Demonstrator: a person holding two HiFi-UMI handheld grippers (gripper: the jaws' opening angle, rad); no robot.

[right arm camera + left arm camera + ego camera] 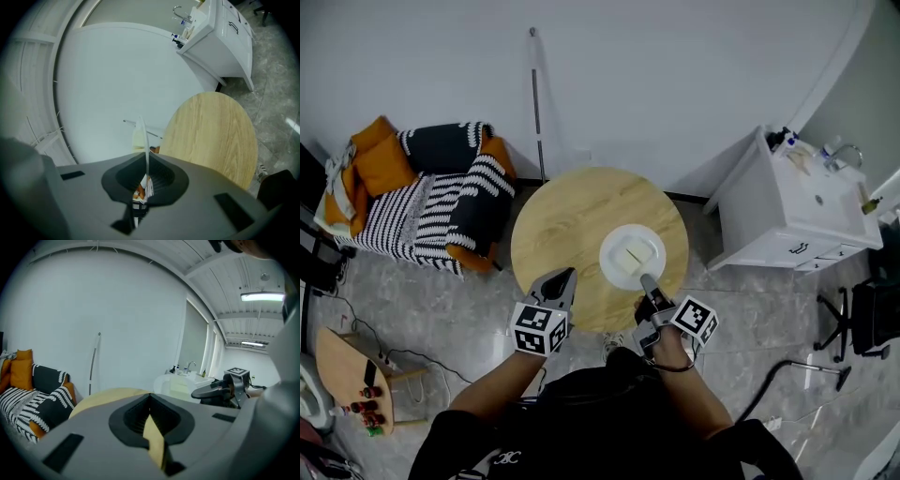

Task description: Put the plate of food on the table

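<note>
White round plate (pixel 613 271) with pale yellow slabs (pixel 633 255), rim tight between right gripper (pixel 646 279) fingers (pixel 651 288); left gripper (pixel 569 275) fingers together.

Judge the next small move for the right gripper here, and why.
Probably lower the plate straight down onto the table: the right gripper has its jaws shut on the plate's near rim, the plate sits over the wood, and contact isn't evident.

My right gripper (pixel 146 160) pinches a white plate (pixel 144 140) by its rim, seen edge-on. A round wooden table (pixel 211 136) lies beyond, to the gripper's right.
</note>
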